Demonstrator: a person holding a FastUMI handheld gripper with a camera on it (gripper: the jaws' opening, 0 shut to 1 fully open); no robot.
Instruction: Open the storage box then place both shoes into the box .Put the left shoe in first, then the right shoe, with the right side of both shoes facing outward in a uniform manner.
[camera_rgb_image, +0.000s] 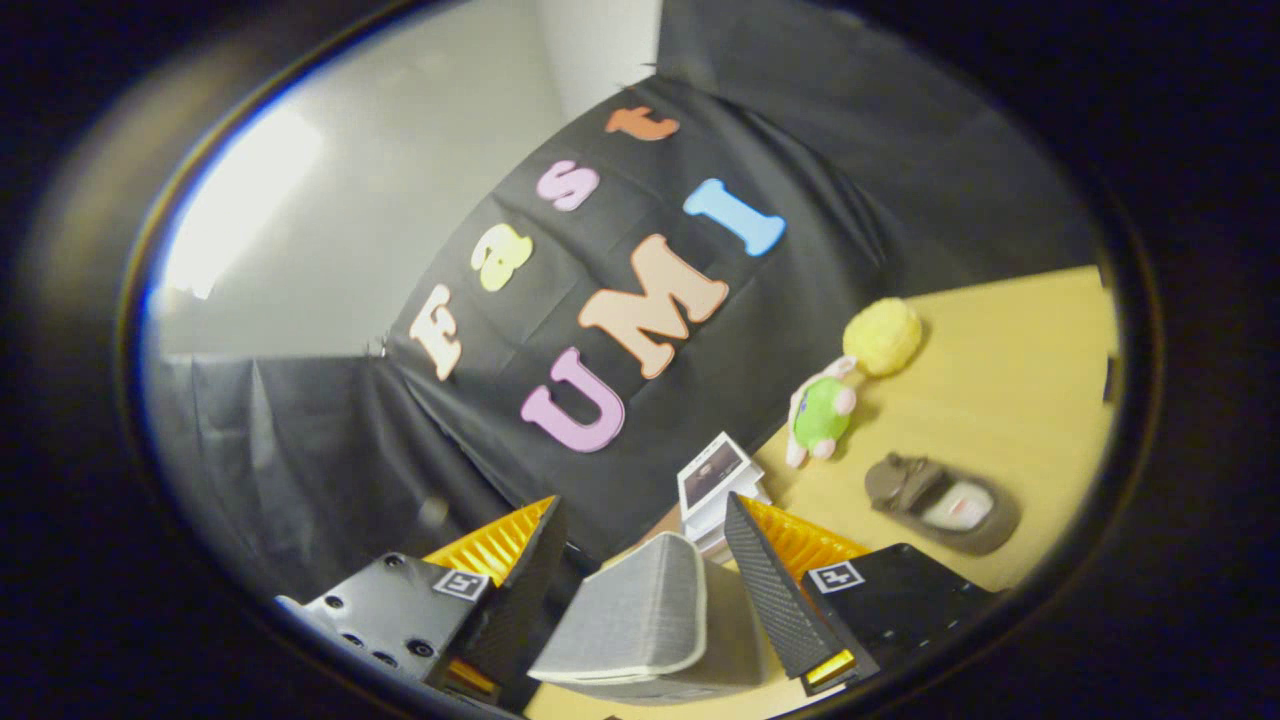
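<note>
A grey shoe (640, 620) sits between the two fingers of the hand-held gripper (640, 560), its pale sole edge turned toward the camera and its knit-looking upper running forward between the fingers. Both fingers lie close against its sides, so the hand-held gripper appears to be clamped on this shoe and carrying it, with the whole view tilted sharply. Whether it is the left or the right shoe cannot be told from here.

The second shoe (942, 503) lies flat on the yellow tabletop (1020, 380), off to the right of the fingers and well apart from them. It is grey-brown with a pale lining showing through its opening.

Just ahead of the fingertips, near the tabletop's back edge where it meets the dark cloth wall, stands a white storage box (718, 485); its upper panel shows a dark, glossy face, and whether it is open cannot be told from this angle.

Farther along that back edge, beyond the second shoe, a small plush toy (822, 415) with a green body and pink limbs lies on the tabletop, and a fuzzy yellow ball (882, 336) rests just beside it, touching or nearly so.
</note>
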